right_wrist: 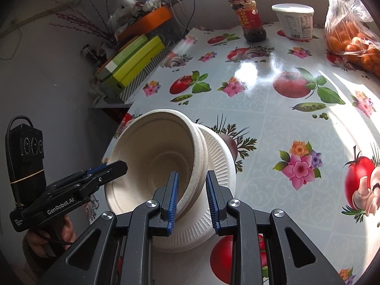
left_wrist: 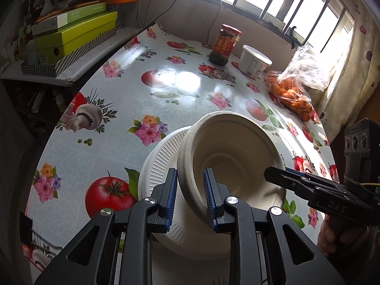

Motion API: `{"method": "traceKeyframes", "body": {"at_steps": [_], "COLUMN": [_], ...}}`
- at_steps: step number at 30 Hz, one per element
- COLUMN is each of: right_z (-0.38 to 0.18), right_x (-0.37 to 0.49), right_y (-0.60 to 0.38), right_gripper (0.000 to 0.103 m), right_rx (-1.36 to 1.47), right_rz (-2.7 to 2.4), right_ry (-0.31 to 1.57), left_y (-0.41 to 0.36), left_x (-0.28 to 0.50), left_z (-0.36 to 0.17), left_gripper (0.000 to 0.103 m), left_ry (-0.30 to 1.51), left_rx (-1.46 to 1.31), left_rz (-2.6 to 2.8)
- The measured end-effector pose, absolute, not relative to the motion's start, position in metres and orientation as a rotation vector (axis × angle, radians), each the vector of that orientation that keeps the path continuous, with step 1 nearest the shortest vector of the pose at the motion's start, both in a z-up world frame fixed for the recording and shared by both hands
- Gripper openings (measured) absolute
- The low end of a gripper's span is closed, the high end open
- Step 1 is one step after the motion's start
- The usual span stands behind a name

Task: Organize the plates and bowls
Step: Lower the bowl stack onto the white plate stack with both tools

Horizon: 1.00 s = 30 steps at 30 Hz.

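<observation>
Bowls tilted over the plate

Both tongs, left tongs (left_wrist: 190, 197) and right tongs (right_wrist: 192, 198), straddle opposite rims of the tilted bowls (left_wrist: 228, 152), part-open; firm grip unclear, above plate (left_wrist: 161, 152).

Lower left of the right wrist view: the left claw (right_wrist: 118, 166) bears "GenRobot.AI" in white on its black body. Lower right of the left wrist view: the right claw (left_wrist: 270, 174) shows the letters "DAS". Jar (right_wrist: 249, 19) and tub (right_wrist: 296, 22) labels are unreadable.
</observation>
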State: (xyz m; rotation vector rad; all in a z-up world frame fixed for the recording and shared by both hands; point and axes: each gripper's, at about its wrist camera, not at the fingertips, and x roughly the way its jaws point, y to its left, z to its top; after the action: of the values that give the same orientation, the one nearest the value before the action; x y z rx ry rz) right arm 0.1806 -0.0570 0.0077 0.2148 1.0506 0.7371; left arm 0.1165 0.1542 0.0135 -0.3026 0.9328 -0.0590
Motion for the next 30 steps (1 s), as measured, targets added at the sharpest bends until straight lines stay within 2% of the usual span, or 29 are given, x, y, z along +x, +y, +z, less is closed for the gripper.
{"method": "traceKeyframes", "body": {"at_steps": [6,11,15,18,21,30], "right_z": [0.006,0.007,0.01,0.012,0.014,0.027], "right_x": [0.181,0.179,0.177,0.175,0.172,0.151], "right_y": [-0.058,-0.058,-0.058,-0.058,-0.059,-0.066], "right_gripper": [0.026,0.039,0.044,0.048,0.052,0.056], "right_rx": [0.217,0.218,0.216,0.205,0.197,0.107], "right_rz": [0.734,0.743,0.737,0.726,0.715,0.655], "right_ry": [1.051,1.045,1.026,1.011,0.993,0.889], "left_y": [0.151,0.153,0.154,0.153,0.154,0.149], "left_x": [0.115,0.114,0.112,0.109,0.107,0.089], "left_z": [0.012,0.01,0.012,0.015,0.017,0.025], "left_gripper": [0.024,0.024,0.036,0.038,0.044,0.044], "left_ry": [0.94,0.938,0.925,0.912,0.901,0.864], "left_rx": [-0.307,-0.317,-0.313,-0.31,-0.315,-0.267], "left_rz": [-0.064,-0.067,-0.046,-0.05,-0.041,0.021]}}
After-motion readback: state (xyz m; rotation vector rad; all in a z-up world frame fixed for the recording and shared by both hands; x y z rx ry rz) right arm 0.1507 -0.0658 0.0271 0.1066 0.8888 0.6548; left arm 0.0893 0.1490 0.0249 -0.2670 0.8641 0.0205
